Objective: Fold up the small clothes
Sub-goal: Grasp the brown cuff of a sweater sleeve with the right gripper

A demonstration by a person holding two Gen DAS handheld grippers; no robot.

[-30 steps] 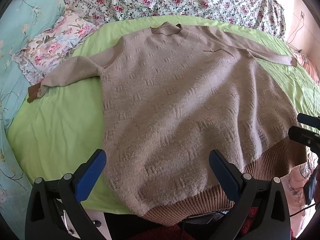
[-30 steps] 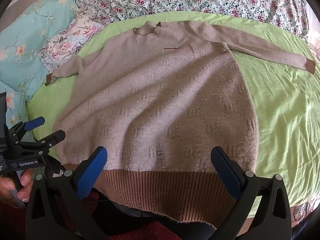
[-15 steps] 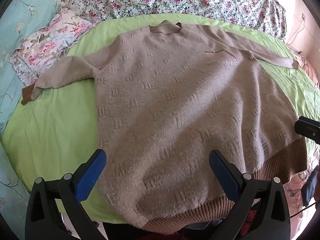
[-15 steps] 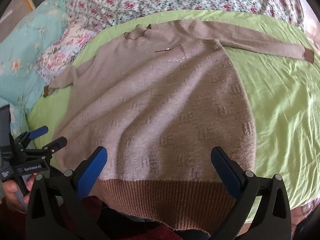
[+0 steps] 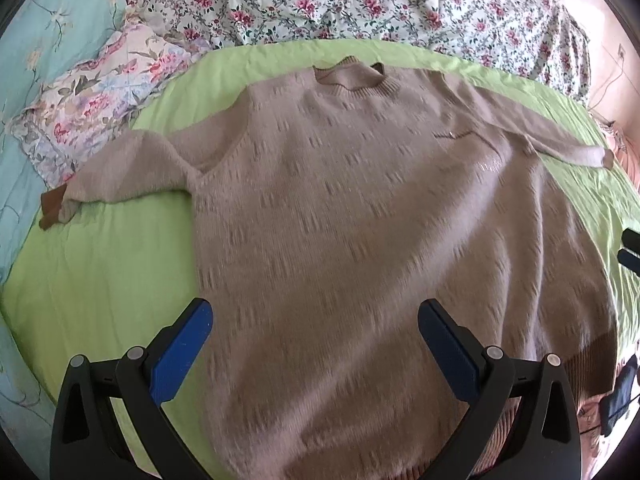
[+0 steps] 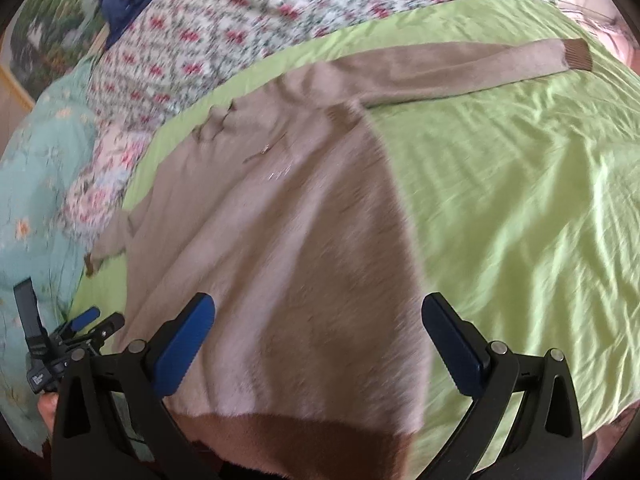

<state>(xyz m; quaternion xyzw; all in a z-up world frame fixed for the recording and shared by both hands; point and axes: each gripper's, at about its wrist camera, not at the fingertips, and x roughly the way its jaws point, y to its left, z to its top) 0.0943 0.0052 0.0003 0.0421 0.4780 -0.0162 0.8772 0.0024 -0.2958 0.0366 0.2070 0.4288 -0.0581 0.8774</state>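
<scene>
A beige knit sweater with a brown ribbed hem lies flat, front up, on a lime green sheet, both sleeves spread out. It also shows in the right wrist view, with its right sleeve stretched toward the far right. My left gripper is open and empty above the sweater's lower left part. My right gripper is open and empty above the lower right part near the hem. The left gripper also shows at the left edge of the right wrist view.
A floral quilt lies along the far side of the bed. A floral pillow and turquoise bedding lie at the left. Bare green sheet spreads to the right of the sweater.
Both grippers have moved forward over the sweater, so the hem sits lower in view. The right wrist view has swung toward the right sleeve. Both stay open.
</scene>
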